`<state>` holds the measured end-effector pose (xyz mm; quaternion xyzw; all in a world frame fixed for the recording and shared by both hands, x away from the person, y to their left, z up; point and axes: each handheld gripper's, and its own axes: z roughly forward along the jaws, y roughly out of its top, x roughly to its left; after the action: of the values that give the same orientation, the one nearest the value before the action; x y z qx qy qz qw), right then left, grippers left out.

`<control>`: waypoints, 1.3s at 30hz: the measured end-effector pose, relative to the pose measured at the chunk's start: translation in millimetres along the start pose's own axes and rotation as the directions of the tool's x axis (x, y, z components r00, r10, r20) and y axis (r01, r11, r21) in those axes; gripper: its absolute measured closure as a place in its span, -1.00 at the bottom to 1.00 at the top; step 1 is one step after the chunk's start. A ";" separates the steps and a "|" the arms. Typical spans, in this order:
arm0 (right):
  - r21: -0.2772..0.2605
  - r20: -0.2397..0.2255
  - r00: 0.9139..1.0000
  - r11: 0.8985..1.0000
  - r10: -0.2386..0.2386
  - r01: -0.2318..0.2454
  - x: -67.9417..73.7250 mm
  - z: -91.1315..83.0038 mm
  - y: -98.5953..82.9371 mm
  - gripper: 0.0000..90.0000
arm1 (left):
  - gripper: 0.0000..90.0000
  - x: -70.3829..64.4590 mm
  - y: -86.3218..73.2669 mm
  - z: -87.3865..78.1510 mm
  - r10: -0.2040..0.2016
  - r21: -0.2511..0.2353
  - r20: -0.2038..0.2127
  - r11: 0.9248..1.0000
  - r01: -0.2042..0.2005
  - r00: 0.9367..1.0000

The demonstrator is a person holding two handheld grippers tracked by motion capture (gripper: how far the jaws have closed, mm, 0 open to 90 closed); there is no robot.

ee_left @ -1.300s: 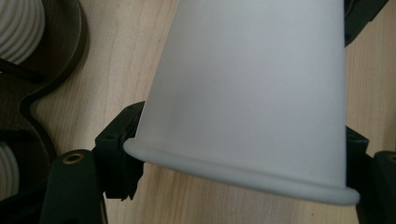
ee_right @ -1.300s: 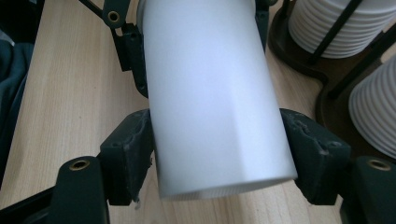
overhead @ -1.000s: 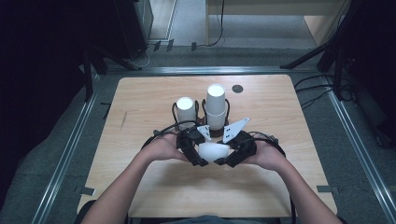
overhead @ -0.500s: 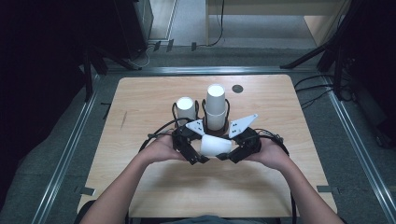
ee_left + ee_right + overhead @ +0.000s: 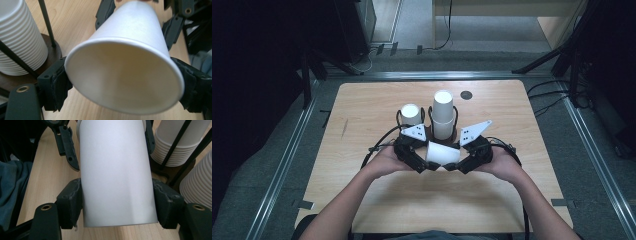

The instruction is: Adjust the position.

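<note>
White paper made up the single cup [image 5: 443, 153] that lay on its side above the wooden table [image 5: 362, 110] in the high view, held between the left gripper [image 5: 419, 162] and the right gripper [image 5: 457, 164], near the person's edge of the table. Just behind the cup stood two black wire holders, one with a short stack of cups [image 5: 410, 114] and one with a tall stack of cups [image 5: 443, 114]; both stood close to the grippers, and the tall one was right behind the held cup. A small dark disc [image 5: 466, 94] lay farther back, well apart from the hands. In the left gripper view, the cup [image 5: 125, 65] showed its open mouth toward the camera, and both black jaws pressed on its rim from the two sides, closed as far as the cup allowed. A ribbed stack [image 5: 20, 37] in its holder stood at the left, near but not touching. In the right gripper view, the cup [image 5: 115, 170] showed its wall and narrow end, and the jaws clamped that end on both sides. Two stacks [image 5: 180, 142] stood at the right, close by.
</note>
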<state>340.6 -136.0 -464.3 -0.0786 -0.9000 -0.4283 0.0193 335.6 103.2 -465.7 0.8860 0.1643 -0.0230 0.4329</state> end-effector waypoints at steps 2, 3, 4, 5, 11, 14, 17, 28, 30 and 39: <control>-0.007 -0.008 1.000 1.000 0.001 -0.001 0.2 -0.8 0.1 -0.28 | -0.70 0.5 -0.4 0.2 -0.007 -0.003 0.010 1.000 0.007 1.000; -0.014 -0.012 1.000 1.000 0.000 0.000 0.1 -1.2 0.0 -0.29 | -0.70 0.9 -0.9 0.2 -0.012 -0.009 0.015 1.000 0.012 1.000; -0.022 -0.015 1.000 1.000 0.000 -0.001 0.2 -1.7 0.2 -0.28 | -0.68 1.7 -1.4 0.1 -0.018 -0.013 0.028 1.000 0.019 0.999; -0.022 -0.015 1.000 1.000 0.000 -0.001 0.2 -1.7 0.2 -0.28 | -0.68 2.0 -1.6 -0.1 -0.018 -0.014 0.034 1.000 0.019 0.999; -0.032 -0.029 1.000 0.999 -0.001 0.000 -0.2 -3.8 -0.2 -0.26 | -0.53 2.8 -1.7 -4.3 0.006 -0.018 0.067 1.000 -0.005 0.998; -0.026 -0.035 0.999 1.000 -0.007 0.006 0.4 -2.6 -0.3 -0.26 | -0.47 2.5 -1.6 -5.6 0.018 -0.006 0.071 1.000 -0.017 0.997; -0.024 -0.035 0.999 1.000 -0.008 0.008 0.6 -2.2 -0.2 -0.27 | -0.45 2.3 -1.0 -6.6 0.020 0.000 0.074 1.000 -0.020 0.997; -0.002 0.015 1.000 1.000 0.016 -0.016 1.1 0.7 -1.1 -0.48 | -0.45 7.0 0.2 -15.5 -0.007 0.018 0.064 1.000 0.006 0.998; 0.006 0.019 1.000 1.000 0.021 -0.021 0.8 1.1 -1.5 -0.48 | -0.45 6.1 2.5 -16.6 0.012 0.061 0.039 0.998 -0.014 0.999; 0.052 0.045 0.999 0.998 0.025 -0.028 -0.7 6.0 -4.2 -0.47 | -0.45 3.9 11.5 -23.2 0.047 0.138 -0.015 0.989 -0.045 0.999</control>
<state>340.8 -134.0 -471.4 -0.0995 -0.9101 -0.4023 0.0070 340.5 115.7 -443.2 0.9175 0.1458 -0.0161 0.3697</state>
